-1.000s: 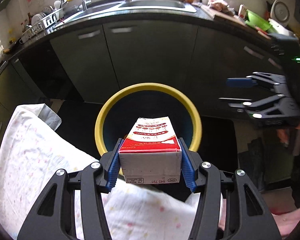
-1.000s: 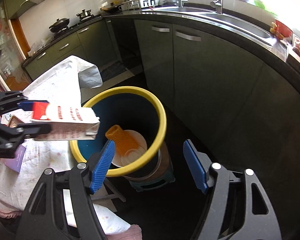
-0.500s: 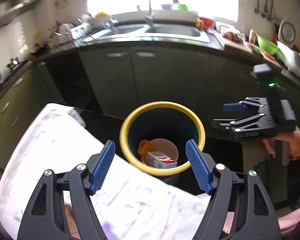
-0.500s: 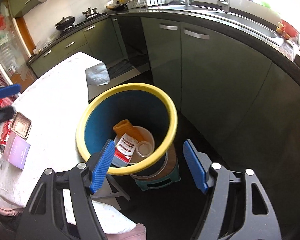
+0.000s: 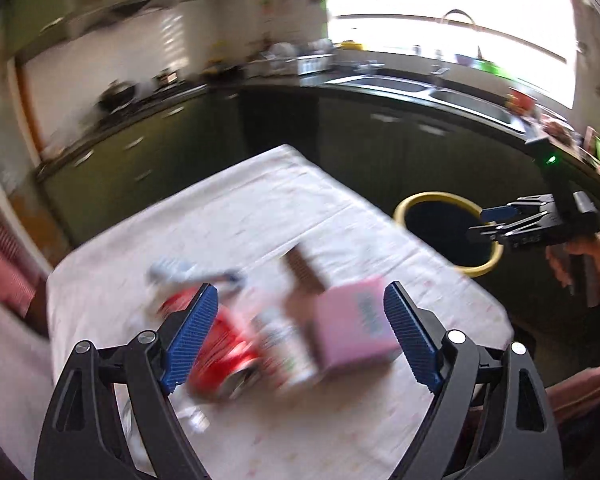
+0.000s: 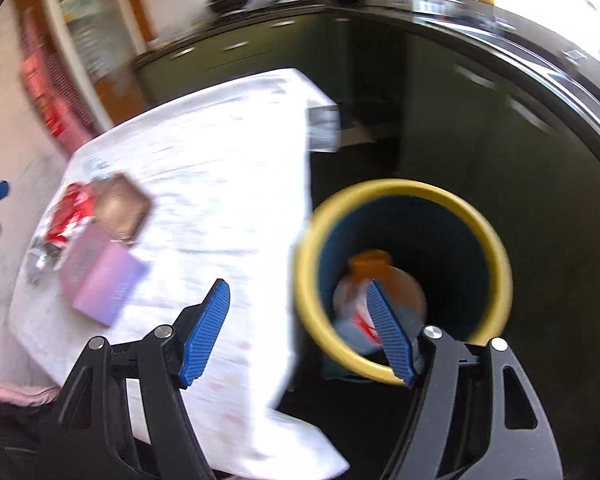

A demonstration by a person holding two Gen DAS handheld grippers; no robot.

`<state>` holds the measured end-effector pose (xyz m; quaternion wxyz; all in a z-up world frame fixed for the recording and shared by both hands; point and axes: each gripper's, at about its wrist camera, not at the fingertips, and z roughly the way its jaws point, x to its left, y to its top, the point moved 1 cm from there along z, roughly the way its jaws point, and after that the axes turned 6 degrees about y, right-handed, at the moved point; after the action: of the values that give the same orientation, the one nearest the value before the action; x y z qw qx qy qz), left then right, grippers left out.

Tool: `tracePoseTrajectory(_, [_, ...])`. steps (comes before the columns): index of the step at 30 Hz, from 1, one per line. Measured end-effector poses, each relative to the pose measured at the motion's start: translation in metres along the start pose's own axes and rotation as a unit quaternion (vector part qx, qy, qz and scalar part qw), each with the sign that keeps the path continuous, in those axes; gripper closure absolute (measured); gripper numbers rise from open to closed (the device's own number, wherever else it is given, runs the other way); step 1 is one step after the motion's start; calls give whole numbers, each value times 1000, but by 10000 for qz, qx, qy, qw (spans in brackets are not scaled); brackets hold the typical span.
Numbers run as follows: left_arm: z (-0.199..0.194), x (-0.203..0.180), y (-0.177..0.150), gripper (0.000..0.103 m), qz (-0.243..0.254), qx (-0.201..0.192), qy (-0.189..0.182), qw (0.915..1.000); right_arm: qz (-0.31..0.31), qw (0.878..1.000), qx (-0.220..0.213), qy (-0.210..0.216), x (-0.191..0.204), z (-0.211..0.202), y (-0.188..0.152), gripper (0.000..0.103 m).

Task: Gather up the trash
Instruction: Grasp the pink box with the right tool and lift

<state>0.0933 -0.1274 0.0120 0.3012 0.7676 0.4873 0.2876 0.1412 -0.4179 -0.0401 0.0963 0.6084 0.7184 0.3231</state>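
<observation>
- Left gripper (image 5: 296, 336): I see its jaws spreading wider, with nothing clamped; it hangs above the trash heaped on the table (image 5: 260, 216).
- Trash on the table: a red can (image 5: 224, 352) lies on its side just beside a second, blurred can (image 5: 288, 356); a pink box (image 5: 356, 328) sits next to them, and a brown tray (image 5: 304, 272) lies behind it. Blur keeps me from reading finer detail.
- Right gripper (image 6: 300, 332): I see its jaws apart and empty, above the gap between the table edge and the bin (image 6: 496, 248).
- Bin: yellow-rimmed, blue inside, standing on the floor just off the table's corner. Discarded items lie at its bottom, an orange piece (image 6: 370, 260) and a red-and-white carton (image 6: 354, 320) among them.
- A person's hand (image 5: 580, 256) grips the right gripper's handle in the left wrist view.
</observation>
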Motion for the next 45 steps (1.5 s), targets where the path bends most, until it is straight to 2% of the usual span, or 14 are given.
tracePoseTrajectory(2, [-3,21,-18,19,-210,53,124,9997,-276,9988,89,405,25,9,8,36])
tracePoseTrajectory(4, [-9,38,-34,19,-415,64,168,9990,-742,9925,206,952,58,17,17,27])
tracePoseTrajectory(5, [-9,43,-39,19,-483,66,166,9987,-1057,9870,278,1181,74,21,21,20])
tracePoseTrajectory(6, [-11,49,-45,19,-548,58,169,9983,-1303,9824,332,1297,85,23,24,17])
tracePoseTrajectory(9, [-14,64,-56,19,-616,12,190,9979,-2204,9616,548,1540,127,33,28,13])
tracePoseTrajectory(12, [-14,67,-63,18,-638,8,196,9978,-2799,9436,857,1549,158,47,27,12])
tracePoseTrajectory(15, [-14,63,-66,18,-628,22,171,9979,-3278,9248,1251,1471,172,64,24,11])
tracePoseTrajectory(18, [-15,61,-68,18,-636,1,145,9979,-3528,9127,1547,1362,179,82,23,11])
tracePoseTrajectory(21, [-14,62,-70,17,-684,10,116,9976,-3605,9063,1775,1310,178,97,23,12])
tracePoseTrajectory(25, [-9,63,-72,17,-736,77,103,9972,-3611,9034,1889,1336,177,109,24,13])
tracePoseTrajectory(28, [-5,62,-73,17,-743,109,91,9971,-3543,9042,1922,1412,178,113,24,23])
tracePoseTrajectory(33, [-1,60,-73,17,-713,146,63,9973,-3470,9091,1831,1400,177,107,18,24])
tracePoseTrajectory(41, [0,54,-72,17,-632,148,45,9979,-2898,9317,1498,1597,164,72,8,26])
tracePoseTrajectory(45, [0,51,-71,17,-576,142,33,9982,-2535,9510,1122,1367,140,37,9,27])
